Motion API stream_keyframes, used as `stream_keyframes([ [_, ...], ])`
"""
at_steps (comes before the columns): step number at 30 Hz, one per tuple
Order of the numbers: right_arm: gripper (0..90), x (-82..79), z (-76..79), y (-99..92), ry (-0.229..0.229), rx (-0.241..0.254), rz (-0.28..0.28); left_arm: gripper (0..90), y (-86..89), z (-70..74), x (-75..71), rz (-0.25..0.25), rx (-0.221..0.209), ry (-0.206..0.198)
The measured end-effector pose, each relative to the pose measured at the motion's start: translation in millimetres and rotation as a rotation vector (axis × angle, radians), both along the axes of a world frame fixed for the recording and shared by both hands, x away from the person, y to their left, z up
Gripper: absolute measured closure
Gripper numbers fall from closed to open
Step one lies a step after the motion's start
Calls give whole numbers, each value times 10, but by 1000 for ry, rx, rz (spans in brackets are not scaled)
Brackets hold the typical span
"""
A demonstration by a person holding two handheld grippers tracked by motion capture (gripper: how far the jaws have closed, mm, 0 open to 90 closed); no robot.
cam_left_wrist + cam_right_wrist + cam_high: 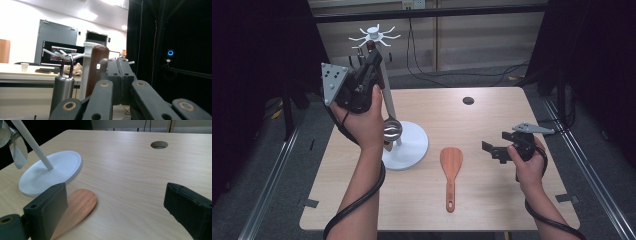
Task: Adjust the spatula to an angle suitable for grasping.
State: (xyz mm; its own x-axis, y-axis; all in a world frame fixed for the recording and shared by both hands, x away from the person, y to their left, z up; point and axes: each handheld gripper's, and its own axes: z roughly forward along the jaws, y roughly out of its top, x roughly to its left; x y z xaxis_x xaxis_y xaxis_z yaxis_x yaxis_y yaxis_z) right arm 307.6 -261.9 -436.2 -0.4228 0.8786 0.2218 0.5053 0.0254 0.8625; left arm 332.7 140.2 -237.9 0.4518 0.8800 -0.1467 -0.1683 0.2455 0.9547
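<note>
A light wooden table [482,120] is carrying a white rack base [412,145] at its left and a wooden spatula [451,170] lying near the middle.

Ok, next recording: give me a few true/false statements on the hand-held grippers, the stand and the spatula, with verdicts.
1. The wooden spatula lies flat on the table. True.
2. The right hand-held gripper is clamped on the spatula. False: its jaws stand wide apart, beside the spatula.
3. The left hand-held gripper is raised near the top of the white stand. True.
4. The left jaws are wide open. False: they are closed together beside a brown handle.
5. The stand lies toppled. False: it stands upright on its round base.
</note>
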Motion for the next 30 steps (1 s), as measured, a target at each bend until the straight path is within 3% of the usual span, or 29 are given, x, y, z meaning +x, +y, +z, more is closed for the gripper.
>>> stream_keyframes([
  [30, 49, 1, -8, -11, 2, 1, -8, 900, 176, 23, 62, 24, -2, 33],
])
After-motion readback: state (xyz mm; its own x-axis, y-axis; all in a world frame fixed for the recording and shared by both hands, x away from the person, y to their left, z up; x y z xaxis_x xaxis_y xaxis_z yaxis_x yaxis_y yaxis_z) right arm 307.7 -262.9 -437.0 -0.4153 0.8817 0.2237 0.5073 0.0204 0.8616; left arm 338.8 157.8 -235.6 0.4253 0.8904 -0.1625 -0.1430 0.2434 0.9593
